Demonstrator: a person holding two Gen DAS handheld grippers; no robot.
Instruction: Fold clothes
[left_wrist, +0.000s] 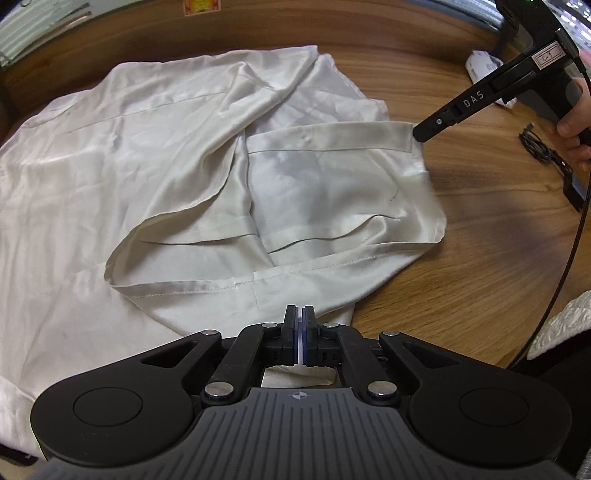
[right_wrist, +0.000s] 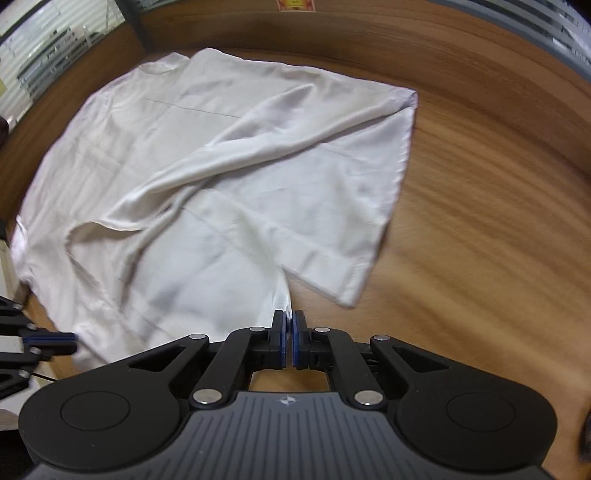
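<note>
both the left gripper (left_wrist: 299, 314) and right gripper (right_wrist: 289, 319) are pinched closed on the white shirt's (left_wrist: 155, 147) near edge, the shirt spreading ahead of them.

Office-like room: wooden table (left_wrist: 461, 280), window blinds (right_wrist: 44, 55) behind.

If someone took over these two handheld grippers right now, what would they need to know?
Left gripper: shut on the cream shirt's near hem.
Right gripper: shut on a pinch of the same shirt's edge, by the sleeve.
The shirt lies mostly spread on the wooden table, one side bunched up.
Done: both edges gripped.
Left: make the fold and smooth it.
</note>
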